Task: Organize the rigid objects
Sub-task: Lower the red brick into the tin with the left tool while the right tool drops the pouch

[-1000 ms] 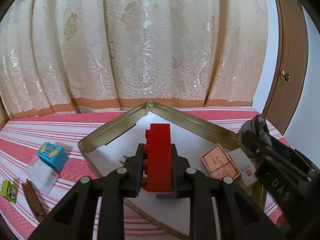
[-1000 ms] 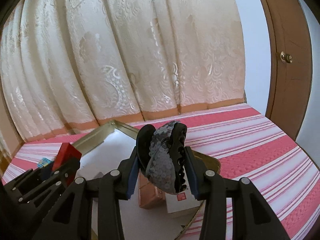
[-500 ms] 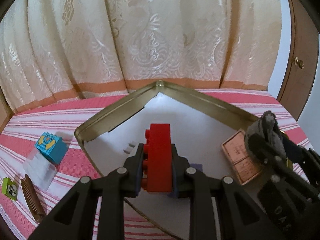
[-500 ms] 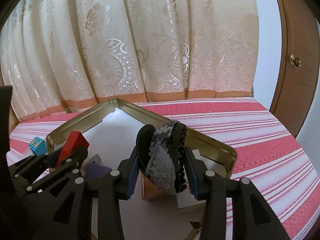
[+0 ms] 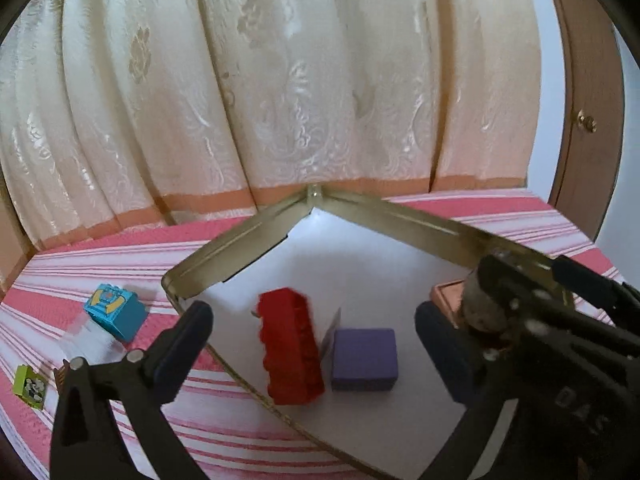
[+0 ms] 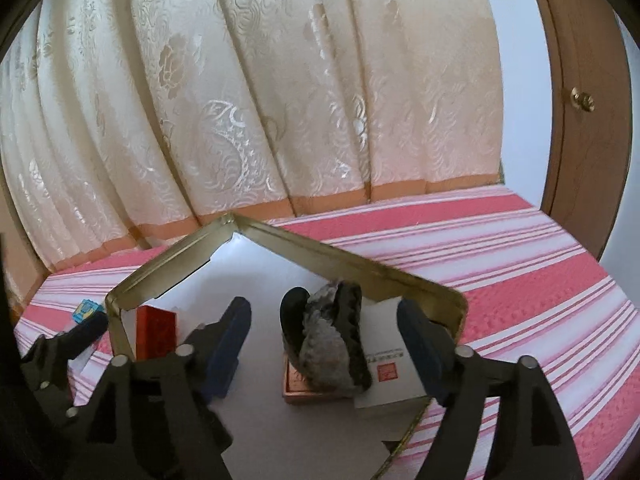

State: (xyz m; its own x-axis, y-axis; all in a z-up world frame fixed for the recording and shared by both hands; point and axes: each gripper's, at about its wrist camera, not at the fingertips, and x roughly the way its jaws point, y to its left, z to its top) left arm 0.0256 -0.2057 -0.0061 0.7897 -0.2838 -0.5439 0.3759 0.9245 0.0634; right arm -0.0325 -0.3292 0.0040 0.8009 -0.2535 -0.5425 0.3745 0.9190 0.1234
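The red studded brick [image 5: 291, 347] lies in the gold metal tray [image 5: 240, 240], its long axis pointing away. Left gripper [image 5: 316, 340] and right gripper [image 6: 324, 344] are opening, touching nothing; the grey sequined hair clip [image 6: 328, 340] stands on a pink box [image 6: 304, 390].

A home, likely a bedroom: a pink-and-white striped bedspread [image 6: 500, 264] covers the surface, cream brocade curtains [image 6: 260, 100] hang along the far side, and a brown wooden door [image 6: 584, 120] with a brass knob [image 6: 582, 99] stands right.
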